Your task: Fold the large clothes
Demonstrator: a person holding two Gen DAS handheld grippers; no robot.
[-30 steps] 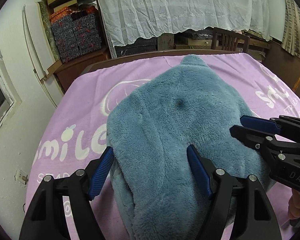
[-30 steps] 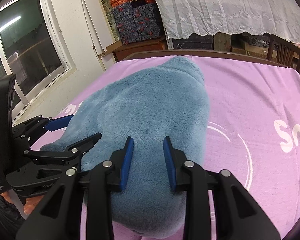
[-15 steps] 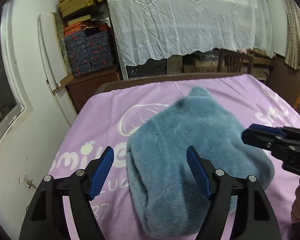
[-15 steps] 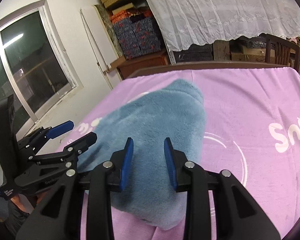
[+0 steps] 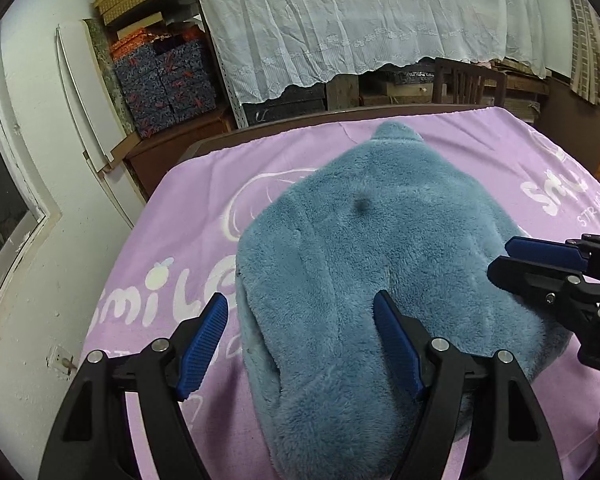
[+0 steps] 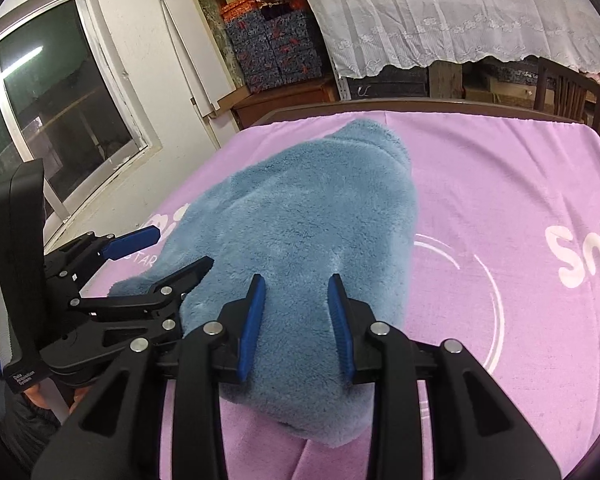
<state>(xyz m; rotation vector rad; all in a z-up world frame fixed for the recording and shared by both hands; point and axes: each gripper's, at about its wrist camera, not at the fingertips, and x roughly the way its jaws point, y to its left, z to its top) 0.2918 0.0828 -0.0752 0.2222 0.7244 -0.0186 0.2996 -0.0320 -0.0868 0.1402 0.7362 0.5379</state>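
Both tongs have come down again, closer over the folded blue fleece garment (image 5: 364,280) on the purple blanket (image 5: 204,200); left tongs (image 5: 300,340) wide open, right tongs (image 6: 296,320) partly open, gripping nothing, so probably another fold is coming

Fleece garment (image 5: 364,280): plain dusty blue, with one small darker spot near its far end. Blanket (image 5: 204,208) beneath the garment: lilac, printed with white lettering and white line drawing. Left gripper (image 5: 300,344) and right gripper (image 6: 296,320): black frames, ribbed blue pads. Lace curtain (image 5: 360,20) beyond the garment: white (embroidered, scalloped hem). Boxes (image 5: 164,80) left of the curtain: navy with red motifs.
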